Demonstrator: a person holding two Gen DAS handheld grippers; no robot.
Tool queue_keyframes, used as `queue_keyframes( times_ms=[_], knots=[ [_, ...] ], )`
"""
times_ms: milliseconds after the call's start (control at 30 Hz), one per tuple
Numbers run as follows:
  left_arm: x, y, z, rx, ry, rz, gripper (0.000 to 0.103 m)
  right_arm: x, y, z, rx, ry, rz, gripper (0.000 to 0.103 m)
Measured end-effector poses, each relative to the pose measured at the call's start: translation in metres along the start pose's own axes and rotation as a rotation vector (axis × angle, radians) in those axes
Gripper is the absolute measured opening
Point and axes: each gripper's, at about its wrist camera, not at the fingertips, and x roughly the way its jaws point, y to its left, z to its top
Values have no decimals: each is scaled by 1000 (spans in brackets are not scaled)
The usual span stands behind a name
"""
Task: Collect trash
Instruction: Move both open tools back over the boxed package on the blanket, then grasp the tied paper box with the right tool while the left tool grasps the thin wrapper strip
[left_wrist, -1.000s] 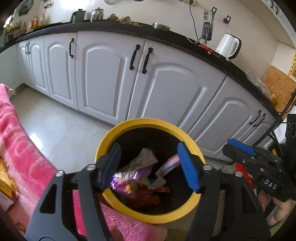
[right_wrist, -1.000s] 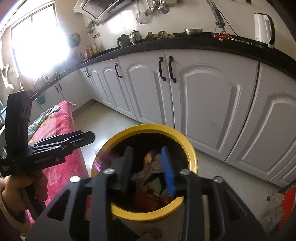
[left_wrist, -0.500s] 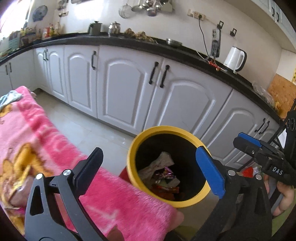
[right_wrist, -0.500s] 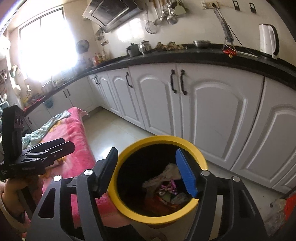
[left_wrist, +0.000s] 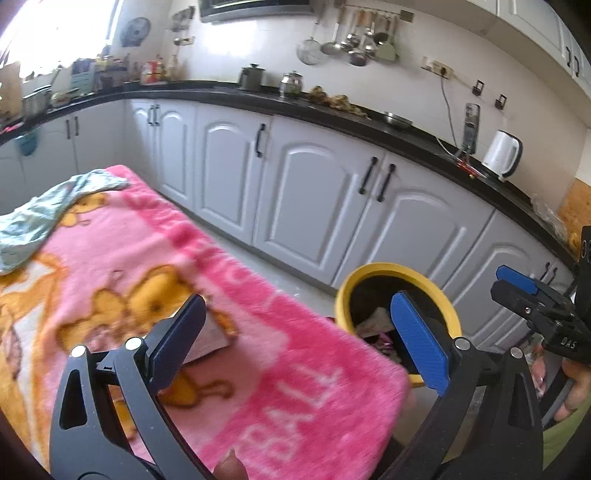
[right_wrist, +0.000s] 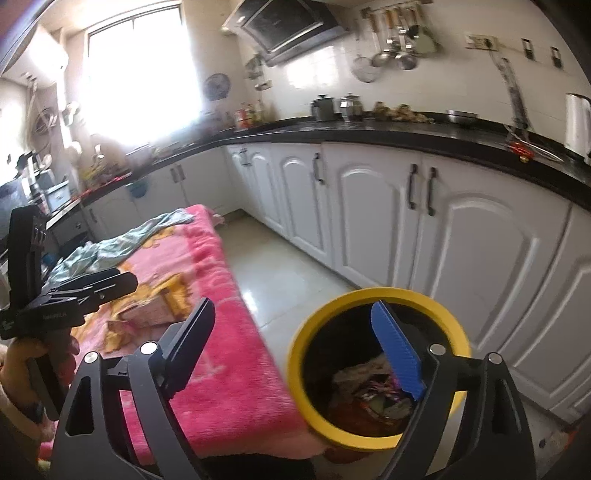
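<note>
Pink blanket (left_wrist: 122, 258) covers the surface at left, a pale green cloth (left_wrist: 44, 210) crumpled at its far end and a flat wrapper (right_wrist: 147, 310) lying mid-blanket. Left gripper (left_wrist: 295, 336) hangs over the blanket's near edge, jaws spread wide, nothing between them. Yellow-rimmed bin (right_wrist: 376, 365) stands on the floor just beside the blanket's corner, crumpled wrappers (right_wrist: 369, 387) heaped inside. Right gripper (right_wrist: 295, 347), jaws just opening, empty, hovers above it. Bare tiled floor (right_wrist: 280, 273) separates the bin from white cabinets (right_wrist: 480, 251).
</note>
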Motion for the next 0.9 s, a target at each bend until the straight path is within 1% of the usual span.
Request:
queue_keyframes(
  times_ms=[167,267,500,667,800,833,900],
  knots=[
    [-21,33,-11,-48,-4,44,92,8,31,-1,-51,22,39,86],
    [-29,48,-17,-57,-2,73,92,15,46,-2,-71,37,59,86],
    [-39,85,-48,-83,58,133,92,39,68,0,-74,82,107,86],
    [-34,99,-65,-117,107,142,92,64,77,5,-65,120,141,86],
    [-22,99,-71,-131,131,120,92,92,87,8,-103,158,152,86],
    [-17,98,-72,-131,139,122,92,98,90,7,-113,170,155,86],
    [-6,99,-72,-145,164,149,92,115,96,8,-133,203,185,86]
  ],
)
